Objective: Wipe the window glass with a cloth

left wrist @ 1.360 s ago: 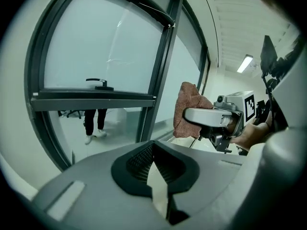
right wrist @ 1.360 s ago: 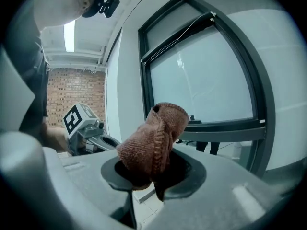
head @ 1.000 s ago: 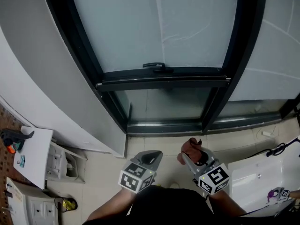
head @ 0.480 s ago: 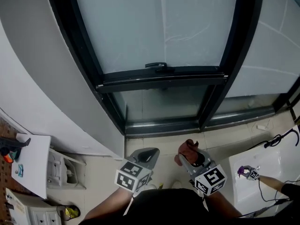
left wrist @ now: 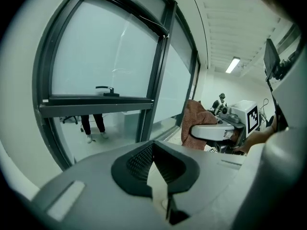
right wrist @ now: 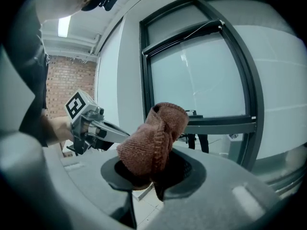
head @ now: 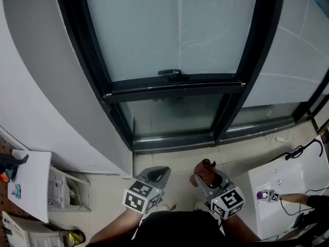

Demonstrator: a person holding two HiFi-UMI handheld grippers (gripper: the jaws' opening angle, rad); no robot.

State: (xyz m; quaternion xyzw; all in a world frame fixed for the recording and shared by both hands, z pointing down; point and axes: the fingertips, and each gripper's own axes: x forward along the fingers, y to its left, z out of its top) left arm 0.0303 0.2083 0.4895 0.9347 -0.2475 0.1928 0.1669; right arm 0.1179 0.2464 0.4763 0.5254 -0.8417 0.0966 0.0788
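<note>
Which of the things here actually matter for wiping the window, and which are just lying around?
For the job:
- brown cloth, gripped in the right tool
- window glass

Just lying about:
- white table at the left
- black cable at the right
- left tool, shut and empty

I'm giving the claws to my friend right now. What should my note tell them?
Left claw: shut, holding nothing.
Right claw: shut on the brown cloth, which is bunched up and sticks out past the tips.
Where things are: both claws are low, near the person's body. The window glass is ahead and above them, and the cloth is not touching it.
Done: the cloth is picked up.
Left: lift the right claw, press the cloth on the glass and wipe it all over. Whether any of it has been wiped can't be told.
</note>
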